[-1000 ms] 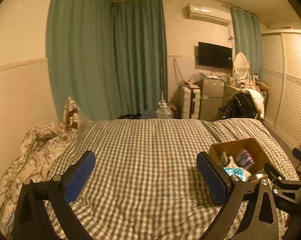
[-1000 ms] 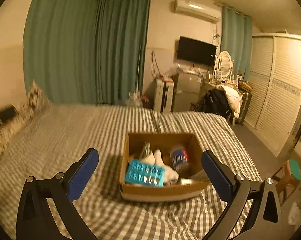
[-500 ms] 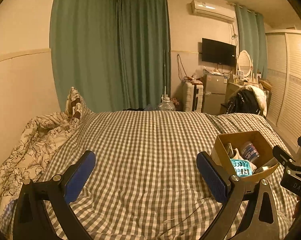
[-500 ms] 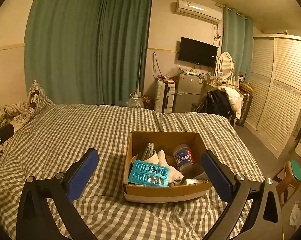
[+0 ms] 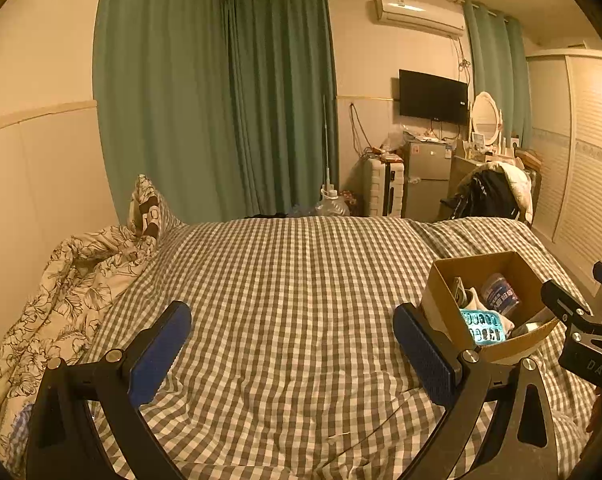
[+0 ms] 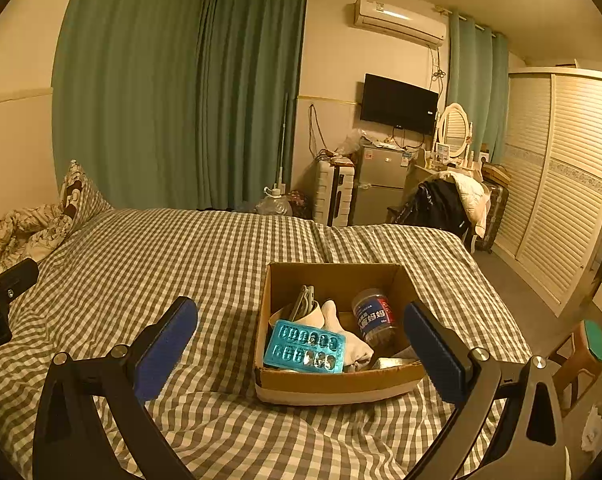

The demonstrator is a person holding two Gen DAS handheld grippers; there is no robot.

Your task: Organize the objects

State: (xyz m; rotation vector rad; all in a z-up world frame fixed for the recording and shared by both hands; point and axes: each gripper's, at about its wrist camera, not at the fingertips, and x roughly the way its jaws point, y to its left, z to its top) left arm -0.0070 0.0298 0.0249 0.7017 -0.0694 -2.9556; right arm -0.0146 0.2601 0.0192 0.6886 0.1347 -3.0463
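Observation:
A cardboard box [image 6: 333, 382] stands on the checked bed cover [image 6: 181, 264]. It holds a teal blister pack [image 6: 304, 347], a white sock [image 6: 347, 338], a jar with a blue label [image 6: 372, 316], a grey folded item and a silver packet. My right gripper [image 6: 301, 344] is open and empty, held above the box's near side. My left gripper [image 5: 291, 348] is open and empty over the bare cover, left of the box [image 5: 513, 342]. The right gripper's fingers [image 5: 573, 314] show at the right edge of the left wrist view.
A floral quilt [image 5: 57, 296] and pillow [image 5: 145, 208] lie at the bed's left side by the wall. Past the bed stand a water jug [image 5: 333, 204], suitcase [image 5: 383, 188], fridge [image 5: 427, 176] and a chair with clothes [image 5: 489, 194]. A wardrobe [image 6: 561, 184] and stool [image 6: 585, 352] are on the right.
Both grippers rose and drew back a little from the box; both views now show more of the room. Both stayed open and empty. The box's contents have not moved.

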